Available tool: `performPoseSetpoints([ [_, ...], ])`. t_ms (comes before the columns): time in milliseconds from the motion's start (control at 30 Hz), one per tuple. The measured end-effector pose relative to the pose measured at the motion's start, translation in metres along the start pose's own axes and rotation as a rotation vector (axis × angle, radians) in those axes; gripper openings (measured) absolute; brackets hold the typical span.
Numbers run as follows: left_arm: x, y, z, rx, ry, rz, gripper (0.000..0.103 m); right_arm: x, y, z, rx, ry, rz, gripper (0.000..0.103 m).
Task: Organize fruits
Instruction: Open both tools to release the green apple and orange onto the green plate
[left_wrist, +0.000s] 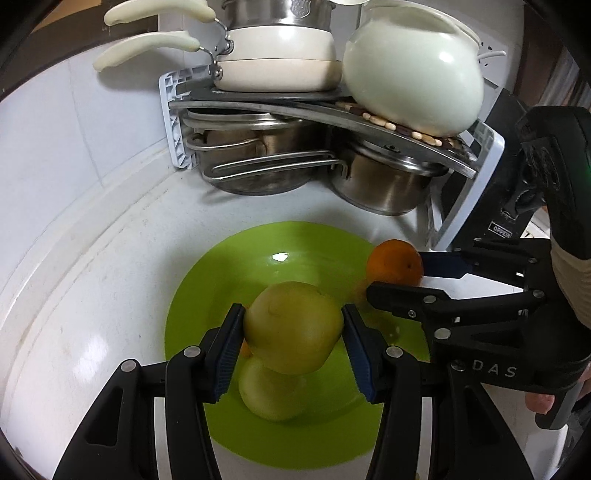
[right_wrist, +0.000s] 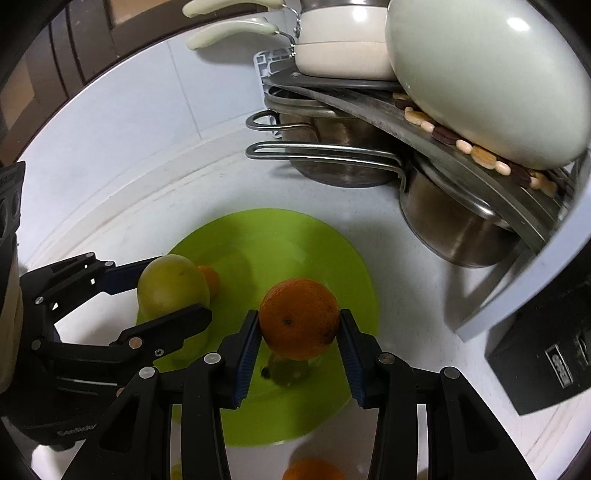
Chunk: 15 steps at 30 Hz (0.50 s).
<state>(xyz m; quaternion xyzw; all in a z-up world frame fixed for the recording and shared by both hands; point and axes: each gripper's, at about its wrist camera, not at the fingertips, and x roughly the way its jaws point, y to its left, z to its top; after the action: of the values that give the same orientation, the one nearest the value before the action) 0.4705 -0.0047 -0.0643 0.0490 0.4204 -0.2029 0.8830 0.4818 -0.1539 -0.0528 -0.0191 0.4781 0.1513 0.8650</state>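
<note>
In the left wrist view my left gripper (left_wrist: 293, 314) is shut on a yellow-green round fruit (left_wrist: 293, 326), held just above a glossy lime-green plate (left_wrist: 295, 243); the fruit's reflection shows on the plate below it. To its right, my right gripper (left_wrist: 397, 273) holds an orange (left_wrist: 395, 267) over the plate's right rim. The right wrist view shows that gripper (right_wrist: 299, 317) shut on the orange (right_wrist: 299, 319) above the plate (right_wrist: 273, 236). On the left there, the left gripper (right_wrist: 175, 291) grips the green fruit (right_wrist: 171, 288). A small orange patch (right_wrist: 211, 278) peeks out behind it.
A corner rack (left_wrist: 177, 122) at the back holds steel pots (left_wrist: 384, 184), cream pans (left_wrist: 277, 62) and a white pot (left_wrist: 413, 81). A black box (right_wrist: 546, 354) sits on the white counter (left_wrist: 92, 277) at right. Another orange (right_wrist: 312, 470) shows at the bottom edge of the right wrist view.
</note>
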Motion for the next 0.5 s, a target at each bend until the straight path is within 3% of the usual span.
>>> performPoseSetpoints([
  [167,-0.003,0.002,0.005,0.025,-0.023,0.037,0.054,0.012,-0.001,0.008,0.008,0.017,0.012,0.042],
  [267,-0.008,0.004,0.005,0.025,-0.035,0.056,0.063,0.015,0.001,0.010,0.009,0.018,0.015,0.043],
  [500,-0.022,0.004,0.002,0.026,-0.061,0.091,0.065,0.013,0.006,0.008,0.002,0.010,0.036,0.044],
])
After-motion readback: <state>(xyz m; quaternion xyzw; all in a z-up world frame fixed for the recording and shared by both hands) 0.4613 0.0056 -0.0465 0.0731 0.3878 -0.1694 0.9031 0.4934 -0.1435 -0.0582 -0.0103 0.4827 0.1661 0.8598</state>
